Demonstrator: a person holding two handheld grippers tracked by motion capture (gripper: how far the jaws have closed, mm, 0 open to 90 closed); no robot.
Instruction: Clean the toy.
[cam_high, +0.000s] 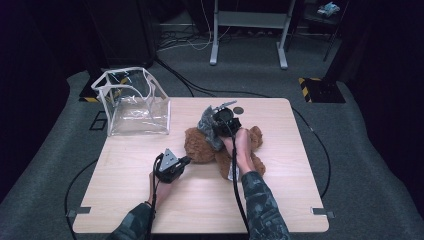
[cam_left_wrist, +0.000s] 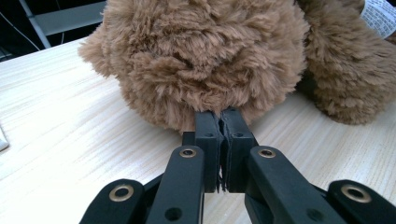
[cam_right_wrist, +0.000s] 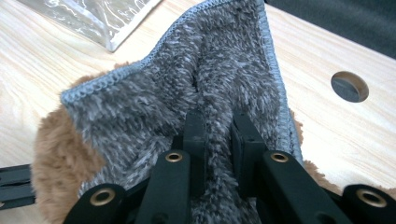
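A brown teddy bear (cam_high: 200, 146) lies in the middle of the wooden table (cam_high: 200, 205). My left gripper (cam_high: 186, 160) sits low at the bear's left side. In the left gripper view its jaws (cam_left_wrist: 219, 119) are pressed together, pinching the fur at the edge of the bear (cam_left_wrist: 205, 56). My right gripper (cam_high: 214, 125) hovers over the bear, shut on a grey fluffy cloth (cam_high: 206, 126). In the right gripper view a fold of the cloth (cam_right_wrist: 187, 84) is clamped in my right gripper (cam_right_wrist: 217, 123), and the cloth hangs over the bear (cam_right_wrist: 51, 158).
A clear plastic bag (cam_high: 132, 102) with white trim stands open at the table's back left corner, its edge in the right gripper view (cam_right_wrist: 93, 18). A round hole (cam_high: 239, 110) is in the tabletop behind the bear. A white label (cam_left_wrist: 380, 16) sticks out of the bear.
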